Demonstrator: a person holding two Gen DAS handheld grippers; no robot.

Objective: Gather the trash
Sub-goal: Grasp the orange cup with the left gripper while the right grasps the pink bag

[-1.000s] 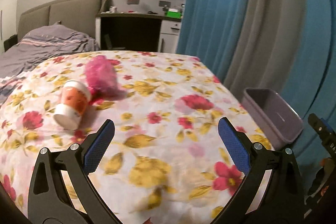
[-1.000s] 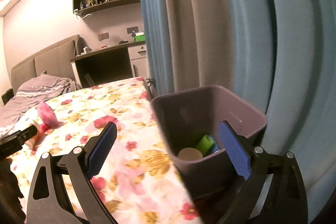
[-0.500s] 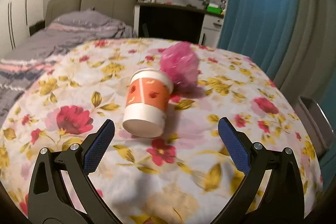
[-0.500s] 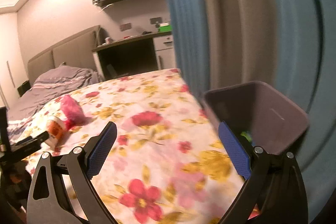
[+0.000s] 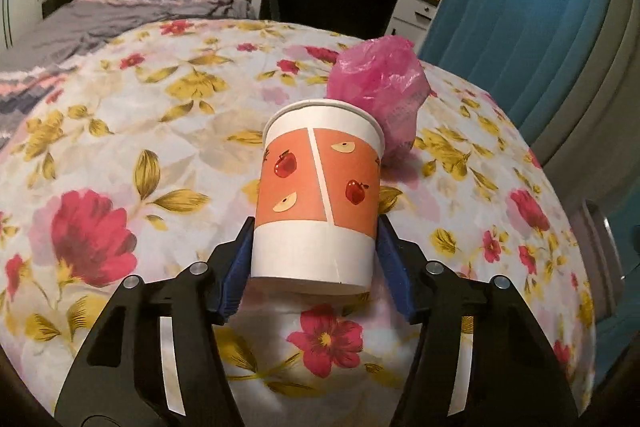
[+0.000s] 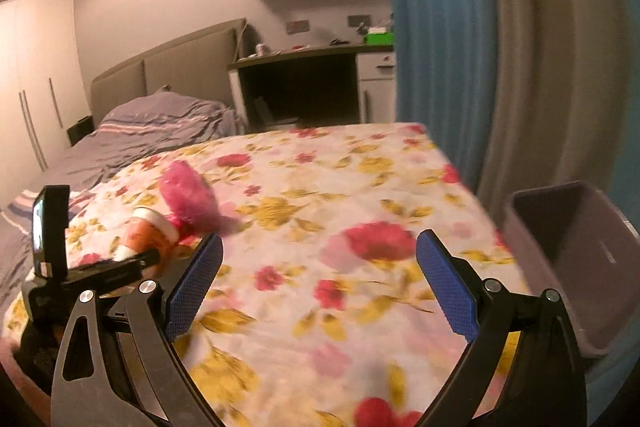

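Left tool (image 5: 314,259) clamps the paper cup (image 5: 318,195) between its pads; right tool (image 6: 318,287) gapes idle

The paper cup (image 5: 316,203) hides the pink bag's (image 5: 378,87) lower part; the grey bin (image 6: 576,267) interior is dark, contents unreadable

Your paper cup (image 5: 316,203) looks matt and smooth, with a printed orange band. Behind it, the pink plastic bag (image 5: 378,83) is thin, crinkled and slightly glossy. The floral cloth (image 5: 140,131) is soft, matt, faintly creased. Your fingers (image 6: 448,291) carry blue textured pads on matt black plastic; the bin (image 6: 568,251) is smooth grey plastic.
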